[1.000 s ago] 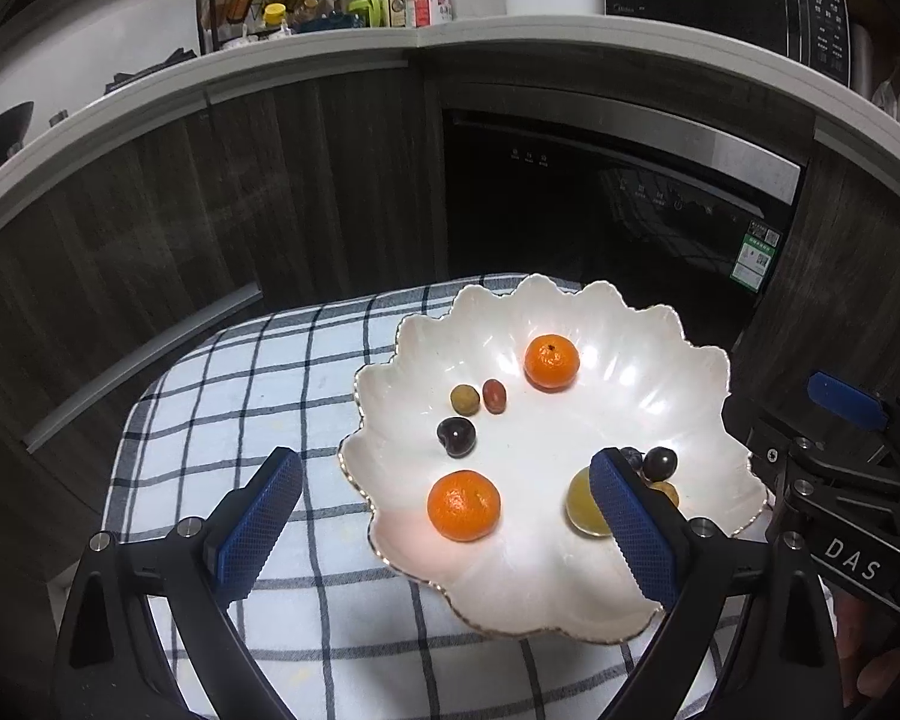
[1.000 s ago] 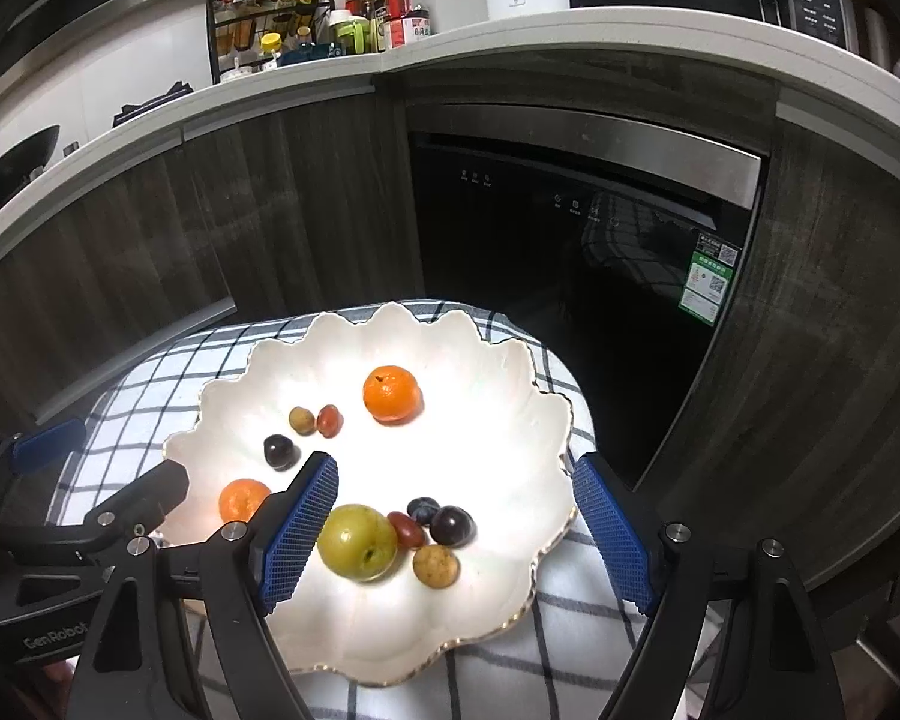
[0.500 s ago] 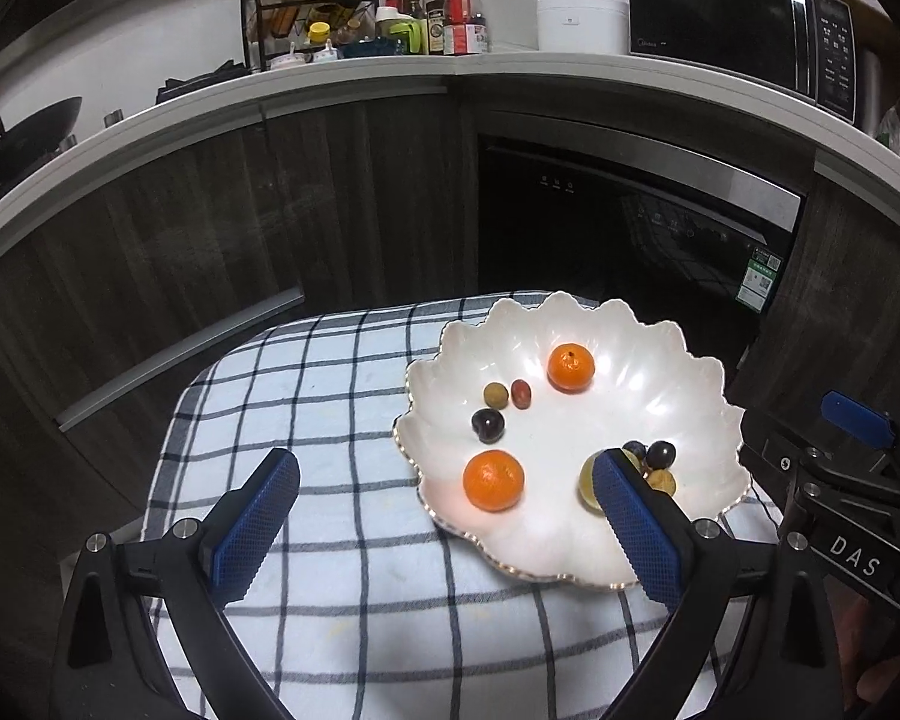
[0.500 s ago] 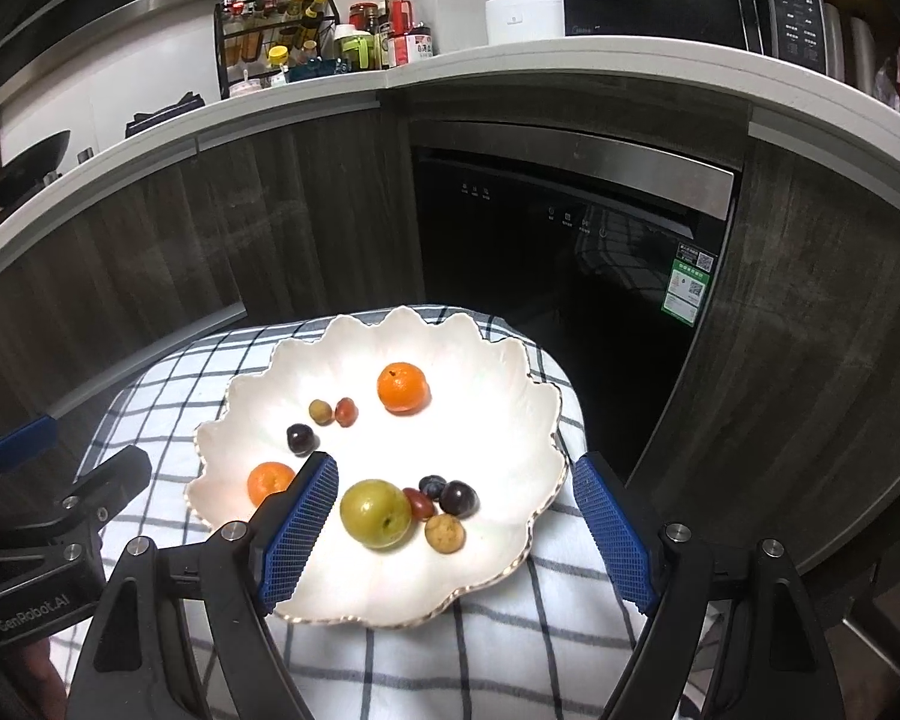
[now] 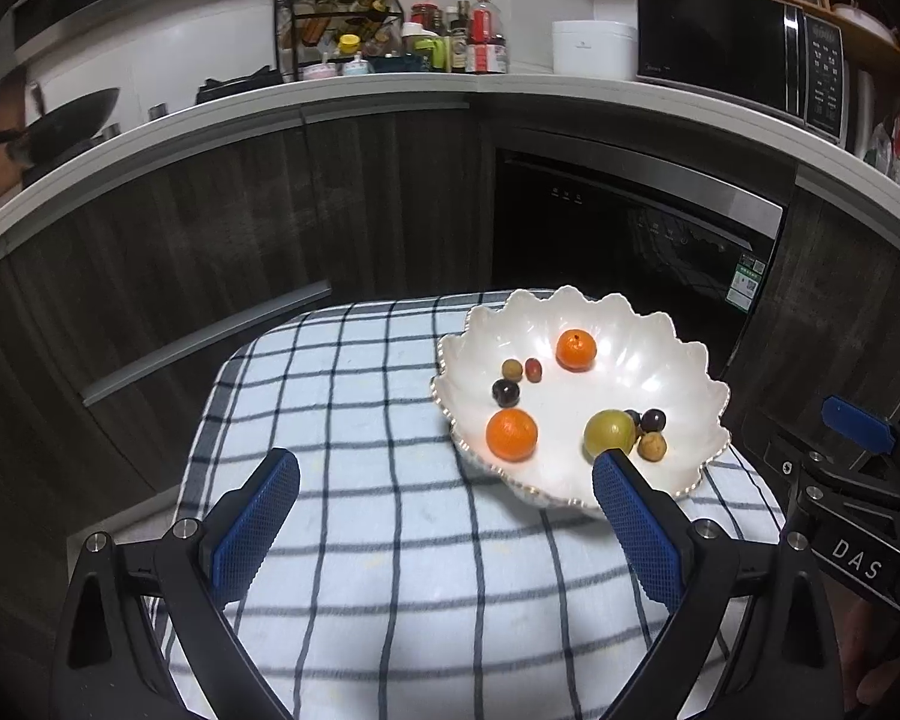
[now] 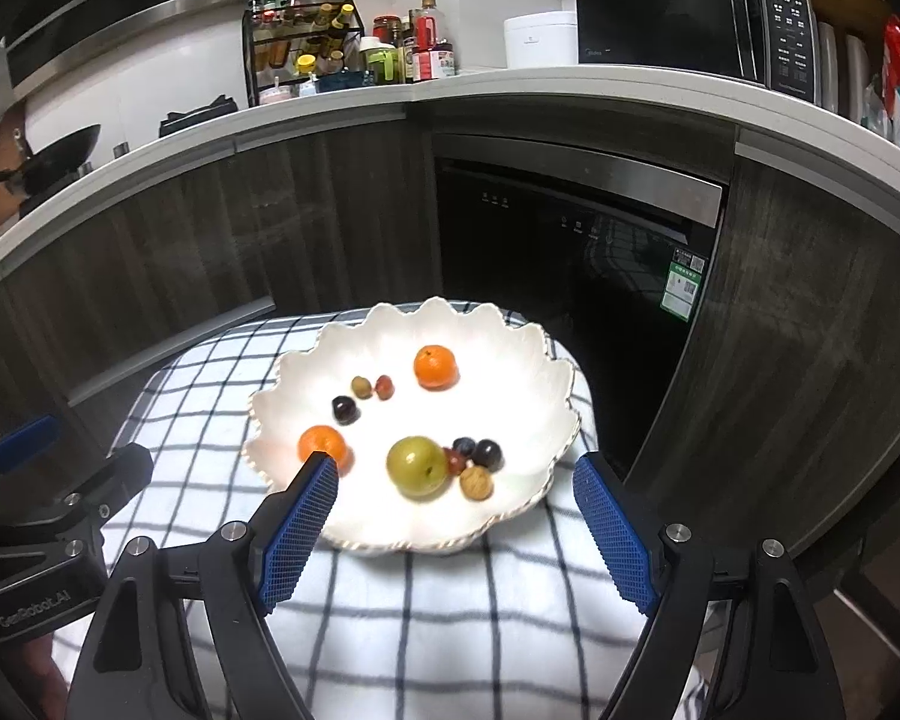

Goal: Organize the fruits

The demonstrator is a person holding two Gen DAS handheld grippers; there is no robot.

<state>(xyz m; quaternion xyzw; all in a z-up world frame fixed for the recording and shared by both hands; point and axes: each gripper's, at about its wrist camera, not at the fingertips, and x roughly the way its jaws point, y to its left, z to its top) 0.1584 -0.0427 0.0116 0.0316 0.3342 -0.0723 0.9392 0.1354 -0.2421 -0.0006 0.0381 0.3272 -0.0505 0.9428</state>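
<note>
You're getting bright light on the white plate, its centre washed out with glare; cabinets around it sit dim. Fisheye bends the counter hard, corners go black, near cloth slightly soft.

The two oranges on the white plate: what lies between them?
In the right wrist view, three small fruits lie between the far orange and near orange: dark plum, greenish one, reddish one.

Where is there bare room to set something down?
Cloth left of the plate is bare, and in front of it too. In the plate, the far right, beyond the green fruit, is free. Crowded: the cluster around that fruit.
</note>
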